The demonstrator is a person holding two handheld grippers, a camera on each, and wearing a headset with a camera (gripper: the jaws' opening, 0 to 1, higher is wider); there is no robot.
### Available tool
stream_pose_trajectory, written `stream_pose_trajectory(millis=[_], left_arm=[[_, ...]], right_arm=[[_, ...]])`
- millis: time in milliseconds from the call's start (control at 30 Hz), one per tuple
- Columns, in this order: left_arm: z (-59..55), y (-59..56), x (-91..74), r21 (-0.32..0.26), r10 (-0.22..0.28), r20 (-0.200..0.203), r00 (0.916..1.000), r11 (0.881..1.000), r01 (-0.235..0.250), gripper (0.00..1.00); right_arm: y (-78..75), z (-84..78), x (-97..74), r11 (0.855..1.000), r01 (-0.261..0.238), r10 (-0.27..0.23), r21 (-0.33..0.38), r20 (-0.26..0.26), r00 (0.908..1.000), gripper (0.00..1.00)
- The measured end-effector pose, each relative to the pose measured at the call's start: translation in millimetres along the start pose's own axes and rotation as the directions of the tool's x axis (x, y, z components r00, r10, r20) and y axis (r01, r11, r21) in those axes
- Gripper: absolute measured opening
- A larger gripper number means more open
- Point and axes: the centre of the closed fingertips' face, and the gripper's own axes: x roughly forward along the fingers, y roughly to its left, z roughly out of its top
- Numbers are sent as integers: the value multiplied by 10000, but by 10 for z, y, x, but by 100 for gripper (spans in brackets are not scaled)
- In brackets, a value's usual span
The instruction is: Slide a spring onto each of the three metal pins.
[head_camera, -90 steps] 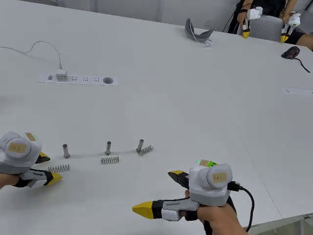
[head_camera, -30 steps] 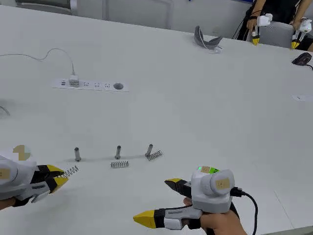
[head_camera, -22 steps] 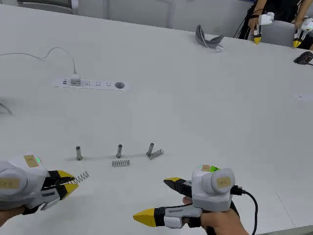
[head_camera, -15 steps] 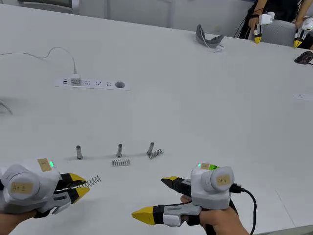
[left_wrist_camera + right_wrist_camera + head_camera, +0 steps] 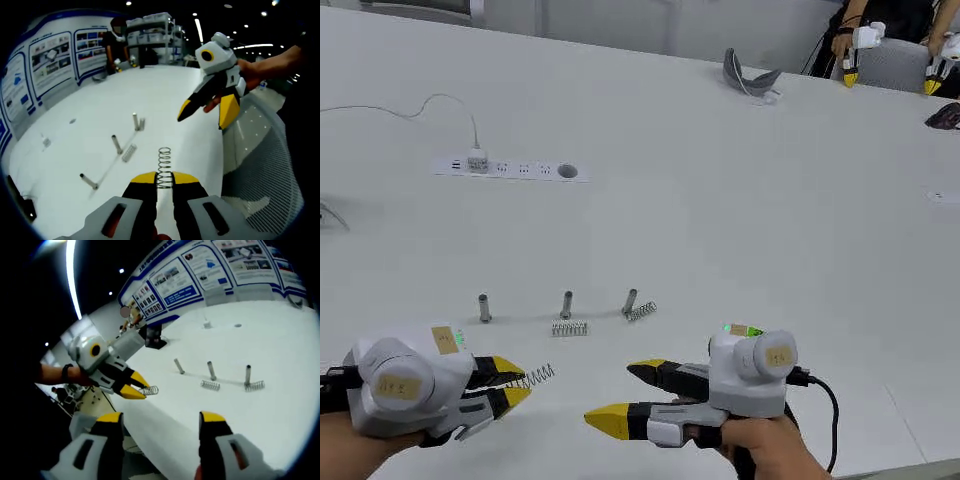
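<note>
- here's the bench (image 5: 740, 210), broad, white and matte, carrying everything. lots of bare surface around the small parts, so both hands have room to work.
- right gripper (image 5: 612, 395) hangs low over the near edge, white body with yellow tips, jaws spread wide and holding nothing. my read: it waits its turn, kept back from the pins so it won't knock them.
- left gripper (image 5: 520, 382) sits just above the bench at the near left. its jaws are closed down to a narrow gap, pinching one end of a spring.
- a white power strip (image 5: 510, 169) lies flat well behind the work, cord trailing off. no part in this.
- three metal pins stand in a row: leftmost pin (image 5: 484, 307), middle pin (image 5: 566, 304), rightmost pin (image 5: 630, 301). short grey cylinders, smooth, all bare, the rightmost leaning a touch. no spring is on any yet.
- the held spring (image 5: 164, 160) juts straight out past the jaw tips, thin bright wire coils with the open end forward. gripped by the tail like that, the free mouth can be lowered over a pin top. it's well short of the pins for now.
- two more springs lie on their sides: one spring (image 5: 570, 328) just in front of the middle pin, the other spring (image 5: 642, 311) at the foot of the rightmost, each parked by its own pin.
</note>
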Motion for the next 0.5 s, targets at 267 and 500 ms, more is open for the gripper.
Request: stream_pose_trajectory(millis=[267, 500], left_arm=[[137, -171, 56, 226, -374, 225, 9990, 9991, 368, 10], [220, -263, 82, 474, -656, 342, 9973, 9968, 640, 10]], right_arm=[[122, 94, 85, 9951, -740, 711, 652, 454, 9964, 45], [189, 113, 124, 9887, -1144, 1093, 965, 560, 9924, 32]])
